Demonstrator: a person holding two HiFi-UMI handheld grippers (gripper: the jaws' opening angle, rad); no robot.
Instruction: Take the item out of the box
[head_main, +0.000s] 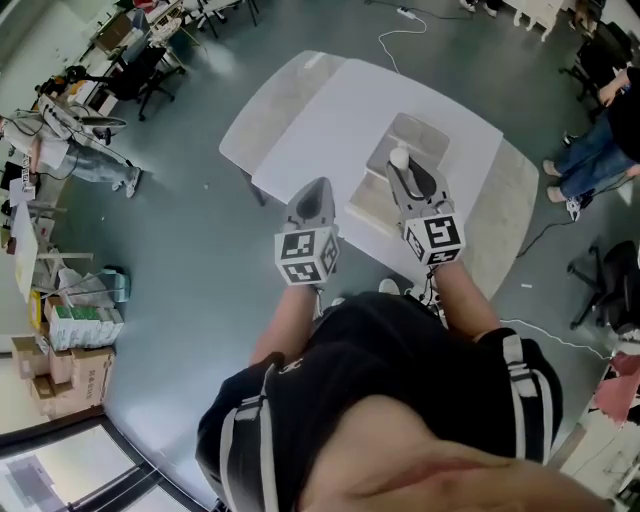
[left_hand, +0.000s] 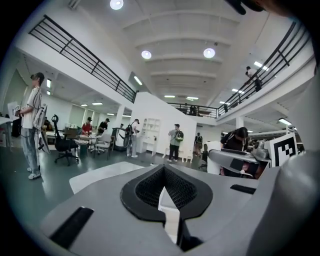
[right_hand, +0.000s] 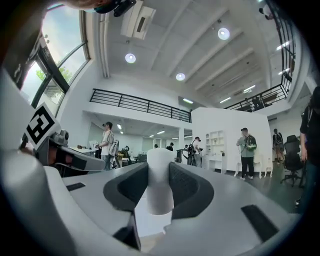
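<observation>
Open two-storey hall with a grey-green floor, a railed gallery and round ceiling lamps. People stand and sit well apart from the white, smooth-topped rectangular worktop (head_main: 330, 115). An open beige cardboard box (head_main: 424, 136), its flaps folded outward, lies between the worktop's middle and its right edge. The right tongs (head_main: 402, 170) are clamped on a white, smooth, round-topped cylindrical item (right_hand: 160, 172). Their black, finely textured pads (right_hand: 187, 187) press its curved sides, a hold that suits a slippery surface. The item hangs over the box's mouth, probably so that it can rise straight between the flaps. Whether its base is clear of the box cannot be told. The left tongs (left_hand: 164, 192), over the worktop's near left edge, are drawn together on nothing, apparently kept aside to leave the lift unobstructed.
</observation>
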